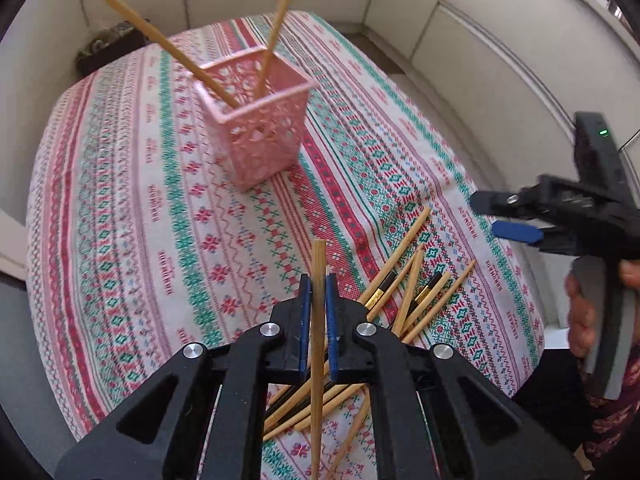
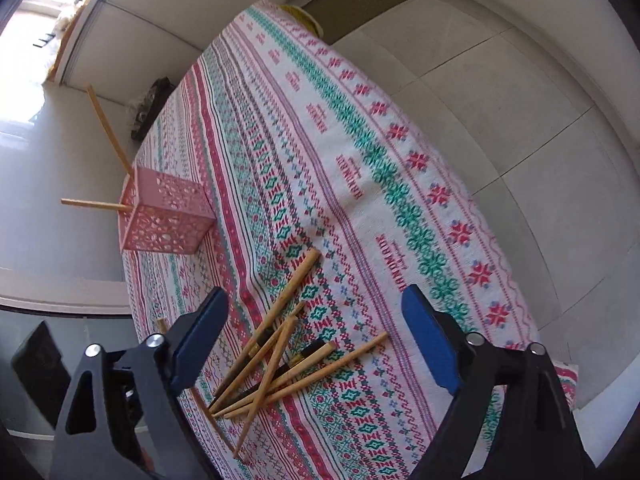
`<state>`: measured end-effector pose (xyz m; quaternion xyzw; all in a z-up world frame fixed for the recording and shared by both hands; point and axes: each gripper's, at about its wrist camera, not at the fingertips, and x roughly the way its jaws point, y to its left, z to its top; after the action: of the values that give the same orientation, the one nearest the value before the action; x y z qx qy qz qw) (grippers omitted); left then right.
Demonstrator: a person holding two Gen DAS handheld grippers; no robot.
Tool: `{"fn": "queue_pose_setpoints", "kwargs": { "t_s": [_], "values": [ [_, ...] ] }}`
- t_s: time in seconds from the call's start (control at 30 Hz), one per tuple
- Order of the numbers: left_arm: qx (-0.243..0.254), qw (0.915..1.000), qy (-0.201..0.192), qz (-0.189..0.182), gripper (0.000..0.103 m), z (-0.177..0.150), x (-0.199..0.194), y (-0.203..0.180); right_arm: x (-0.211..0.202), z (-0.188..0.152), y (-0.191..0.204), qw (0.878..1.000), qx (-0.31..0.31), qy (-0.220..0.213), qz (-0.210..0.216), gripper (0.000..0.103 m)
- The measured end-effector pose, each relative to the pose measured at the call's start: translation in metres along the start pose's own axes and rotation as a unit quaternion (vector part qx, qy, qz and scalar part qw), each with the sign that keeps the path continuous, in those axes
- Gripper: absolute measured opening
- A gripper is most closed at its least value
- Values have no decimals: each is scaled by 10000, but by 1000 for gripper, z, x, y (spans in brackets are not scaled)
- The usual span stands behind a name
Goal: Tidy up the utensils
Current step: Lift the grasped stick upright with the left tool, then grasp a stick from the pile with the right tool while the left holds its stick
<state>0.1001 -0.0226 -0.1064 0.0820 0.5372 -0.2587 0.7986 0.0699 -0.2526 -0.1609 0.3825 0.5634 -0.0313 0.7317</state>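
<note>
Left tongs (image 1: pixel 318 292) pinch one slim bamboo chopstick (image 1: pixel 318 320); right tongs (image 2: pixel 316 340) gape wide above the loose chopstick pile (image 2: pixel 276 360).

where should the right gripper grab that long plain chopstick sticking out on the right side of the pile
Grip the plain chopstick near its free outer end, coming from above with the right gripper open wide. That end lies flat on the tablecloth, clear of the pile, while its other end is crossed by other sticks. Set the fingers across its length.

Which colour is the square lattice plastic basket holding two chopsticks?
Pink; the square lattice plastic basket shows best in the left wrist view.
</note>
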Motion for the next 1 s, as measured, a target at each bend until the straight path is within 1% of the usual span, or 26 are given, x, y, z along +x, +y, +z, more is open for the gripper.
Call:
{"fn": "queue_pose_setpoints", "kwargs": {
  "t_s": [0.03,0.1,0.17,0.2,0.23,0.27,0.3,0.37,0.43,0.47,0.5,0.53,0.57,0.67,0.7,0.73,0.87,0.9,0.93,0.97,1.0],
  "values": [
    [-85,9998,-169,-18,6,0,-14,4,7,-2,5,9999,-37,55,-99,68],
    [-241,9983,-526,-105,6,-15,-39,13,20,-7,15,9994,-86,130,-324,56],
    [-368,9953,-871,-211,6,-26,-61,23,33,-11,21,9986,-42,199,-481,52],
    [-417,9934,-1036,-263,6,-32,-70,31,40,-12,24,9982,-3,227,-556,51],
    [-476,9914,-1179,-302,6,-30,-77,38,43,-13,27,9980,24,154,-611,52],
    [-525,9896,-1302,-319,6,-34,-84,41,44,-14,32,9973,-5,35,-734,51],
    [-567,9879,-1401,-343,6,-35,-91,44,47,-13,34,9971,5,37,-762,53],
    [-623,9855,-1526,-397,6,-39,-99,51,53,-11,39,9963,8,-61,-852,53],
    [-684,9837,-1607,-425,6,-40,-104,60,59,-8,50,9953,-9,-159,-953,51],
    [-698,9833,-1625,-429,6,-41,-104,62,63,-6,55,9949,-53,-180,-993,42],
    [-702,9831,-1635,-419,6,-40,-103,63,66,-4,62,9938,-132,-277,-1072,30],
    [-712,9828,-1651,-410,6,-43,-106,63,72,-3,67,9945,-210,-210,-1007,15],
    [-719,9827,-1657,-415,6,-43,-106,64,74,-2,72,9937,-265,-325,-1043,14],
    [-752,9817,-1710,-367,6,-43,-107,67,82,0,86,9961,-373,-268,-757,12],
    [-784,9807,-1753,-377,6,-44,-108,68,78,0,87,9969,-388,-295,-626,9],
    [-823,9792,-1813,-395,6,-45,-111,70,76,-1,91,9968,-445,-351,-570,0],
    [-897,9744,-2023,-400,6,-48,-120,74,45,-13,101,9929,-772,-831,-348,0],
    [-906,9741,-2033,-409,6,-48,-120,75,37,-17,102,9926,-808,-853,-296,0],
    [-913,9738,-2043,-410,6,-48,-120,75,33,-18,102,9938,-779,-756,-226,0],
    [-919,9736,-2052,-403,6,-49,-120,74,33,-17,101,9962,-639,-562,-181,1],
    [-922,9734,-2061,-390,6,-49,-121,74,33,-17,97,9982,-440,-390,-154,5]
  ]
}}
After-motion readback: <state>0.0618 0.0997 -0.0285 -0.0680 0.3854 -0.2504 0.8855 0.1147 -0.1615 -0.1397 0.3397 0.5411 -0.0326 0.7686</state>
